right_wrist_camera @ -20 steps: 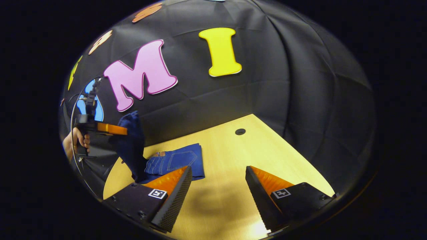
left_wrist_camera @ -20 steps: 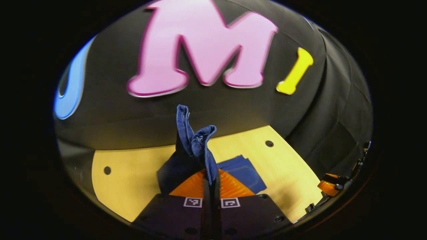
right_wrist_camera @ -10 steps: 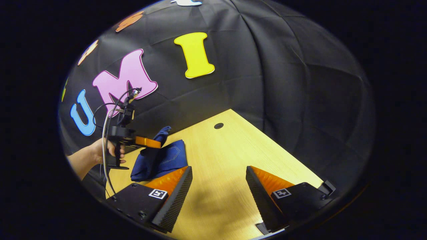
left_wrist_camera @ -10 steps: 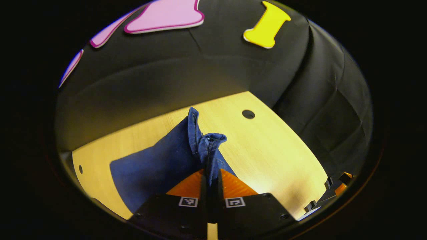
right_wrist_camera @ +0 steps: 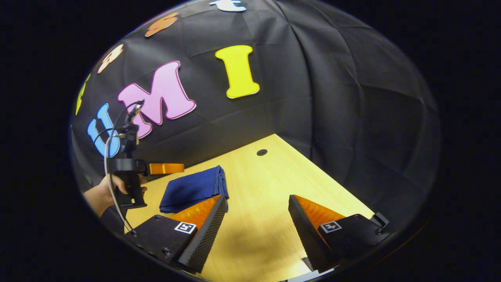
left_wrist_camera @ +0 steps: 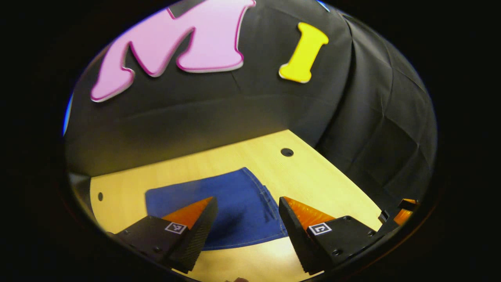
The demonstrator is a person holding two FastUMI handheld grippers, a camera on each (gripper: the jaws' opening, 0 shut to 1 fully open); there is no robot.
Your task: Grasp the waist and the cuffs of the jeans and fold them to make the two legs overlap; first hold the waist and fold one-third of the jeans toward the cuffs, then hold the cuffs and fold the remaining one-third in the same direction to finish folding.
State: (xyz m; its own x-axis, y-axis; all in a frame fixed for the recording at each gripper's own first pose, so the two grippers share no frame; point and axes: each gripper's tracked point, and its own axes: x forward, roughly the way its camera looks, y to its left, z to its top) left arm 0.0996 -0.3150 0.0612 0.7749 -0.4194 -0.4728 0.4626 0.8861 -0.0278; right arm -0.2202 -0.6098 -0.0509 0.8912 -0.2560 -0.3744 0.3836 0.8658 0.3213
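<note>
Folded jeans (left_wrist_camera: 231, 207) lie flat as a compact blue bundle on the wooden bench (left_wrist_camera: 313, 176). The left claw (left_wrist_camera: 246, 223) hovers just above them, spread and empty. The right claw (right_wrist_camera: 256, 223), spread, hangs well to the right. The folding looks finished; next, both claws need only withdraw.

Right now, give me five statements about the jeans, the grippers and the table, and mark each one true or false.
1. The jeans lie folded flat on the table. True.
2. The left gripper is shut on the jeans. False: its fingers stand apart and hold nothing.
3. The right gripper is open and holds nothing. True.
4. The jeans hang in the air from a gripper. False: they rest on the table.
5. In the right gripper view, a hand holds the left gripper beside the jeans. True.
</note>
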